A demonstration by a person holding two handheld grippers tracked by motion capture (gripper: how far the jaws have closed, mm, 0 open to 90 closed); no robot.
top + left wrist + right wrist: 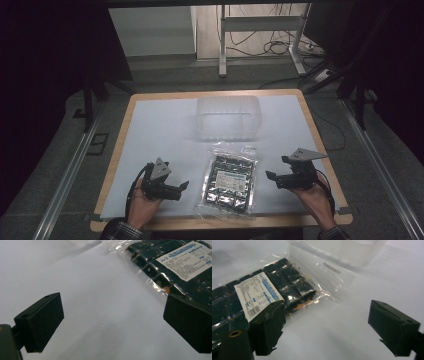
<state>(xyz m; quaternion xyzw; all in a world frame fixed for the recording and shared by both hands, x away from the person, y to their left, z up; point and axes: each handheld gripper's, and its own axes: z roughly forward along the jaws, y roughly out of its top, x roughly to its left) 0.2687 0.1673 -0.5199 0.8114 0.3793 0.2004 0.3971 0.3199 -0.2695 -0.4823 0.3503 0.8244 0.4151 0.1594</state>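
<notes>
Flanking the sealed packet of dark snack pieces, which lies at lower centre of the high view in front of the clear plastic container, both grippers look poised for the approach. At lower left, the left gripper has its jaws spread wide over bare white table sheet, gripping nothing. At lower right, the right gripper is likewise wide and empty. The next move likely calls for pinching the packet's edge to lift it toward the container.

Bare white sheet lies open on both flanks of the sealed packet — passage unobstructed there. Beyond the packet, just apart, the clear plastic container blocks the centre lane.
</notes>
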